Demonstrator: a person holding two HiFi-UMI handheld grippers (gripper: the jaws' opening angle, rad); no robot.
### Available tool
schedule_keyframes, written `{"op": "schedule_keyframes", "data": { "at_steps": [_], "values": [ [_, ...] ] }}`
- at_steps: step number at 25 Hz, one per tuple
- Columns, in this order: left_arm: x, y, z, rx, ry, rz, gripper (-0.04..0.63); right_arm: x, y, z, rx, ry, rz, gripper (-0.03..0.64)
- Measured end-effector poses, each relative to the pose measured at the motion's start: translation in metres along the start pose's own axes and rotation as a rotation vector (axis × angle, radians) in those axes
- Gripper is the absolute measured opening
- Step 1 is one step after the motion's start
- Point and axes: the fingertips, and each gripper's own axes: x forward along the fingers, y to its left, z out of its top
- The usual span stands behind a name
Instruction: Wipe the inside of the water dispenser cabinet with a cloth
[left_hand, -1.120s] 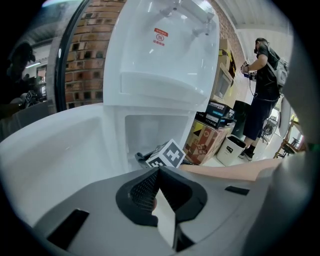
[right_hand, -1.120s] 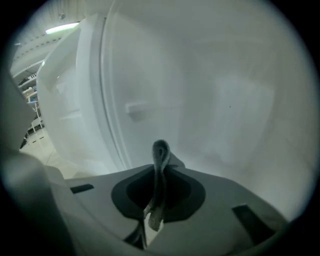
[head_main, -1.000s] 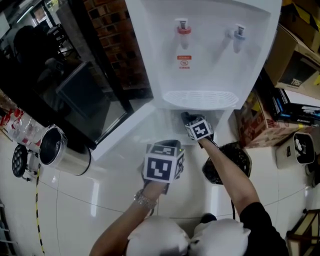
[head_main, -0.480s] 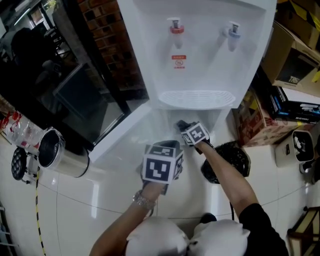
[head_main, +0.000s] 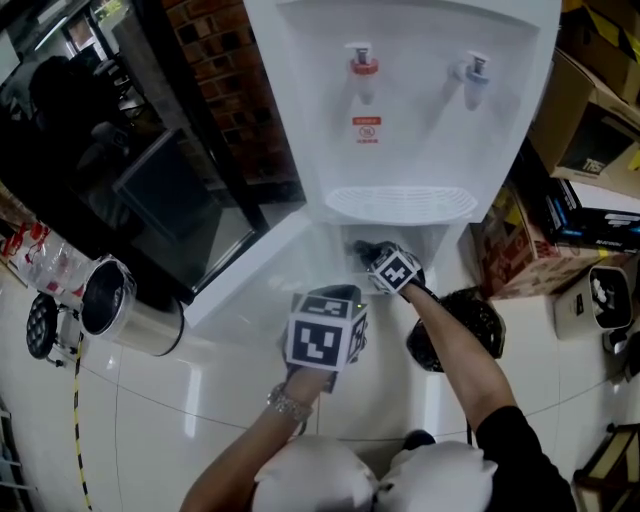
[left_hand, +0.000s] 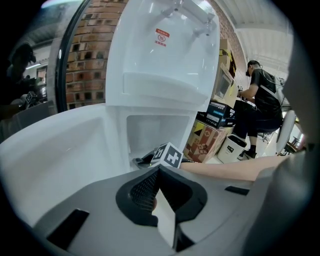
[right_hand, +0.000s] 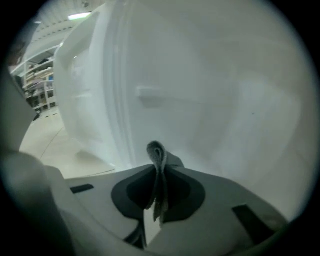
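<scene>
Overhead, the dispenser (head_main: 400, 100) stands white against a brick wall, with a red tap (head_main: 364, 66) and a blue tap (head_main: 474, 70); the red label (head_main: 368, 130) below the red tap is too small to read; the door (head_main: 250, 275) hangs open to the left; the right gripper (head_main: 366, 250) reaches into the cabinet (head_main: 335, 235) under the drip tray; the left gripper (head_main: 335, 295) sits outside, just in front of the door; a steel pot (head_main: 120, 305) stands well to the left, and boxes (head_main: 580, 130) are stacked to the right.

In the left gripper view, the left gripper (left_hand: 159, 172) has its jaws pressed together on nothing; the label (left_hand: 162, 36) is still unreadable; a person (left_hand: 262, 110) in black stands far right.

In the right gripper view, the right gripper (right_hand: 159, 172) pinches a folded grey cloth (right_hand: 158, 155), its loop poking out just beside the cabinet's (right_hand: 210, 100) white wall; whether it touches I cannot tell.
</scene>
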Motion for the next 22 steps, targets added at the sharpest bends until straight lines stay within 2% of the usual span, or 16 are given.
{"op": "schedule_keyframes", "data": {
  "at_steps": [3, 5, 7, 10, 12, 16, 19, 22],
  "values": [
    [0.001, 0.0, 0.0, -0.003, -0.001, -0.003, 0.002, 0.005, 0.03, -0.019, -0.173, 0.061, 0.101, 0.02],
    [0.001, 0.0, 0.0, -0.006, -0.003, -0.005, 0.002, -0.003, 0.023, -0.018, -0.173, 0.043, 0.077, 0.021],
    [0.002, -0.001, 0.001, -0.007, -0.005, -0.008, 0.002, -0.016, -0.01, -0.011, -0.081, 0.02, -0.051, 0.02],
    [0.002, -0.003, 0.002, -0.001, -0.008, -0.012, 0.002, -0.051, -0.068, -0.004, 0.055, 0.045, -0.318, 0.02],
    [0.002, -0.003, 0.002, 0.0, -0.008, -0.012, 0.002, -0.06, -0.084, -0.014, 0.101, 0.082, -0.399, 0.02],
    [0.002, -0.003, 0.002, 0.001, -0.006, -0.012, 0.002, -0.051, -0.076, -0.045, 0.122, 0.196, -0.404, 0.02],
    [0.002, -0.003, 0.001, 0.0, -0.008, -0.013, 0.002, -0.044, -0.056, -0.069, 0.128, 0.297, -0.341, 0.02],
    [0.003, -0.005, 0.001, -0.003, -0.009, -0.02, 0.002, -0.036, -0.033, -0.07, 0.137, 0.283, -0.257, 0.02]
  ]
}}
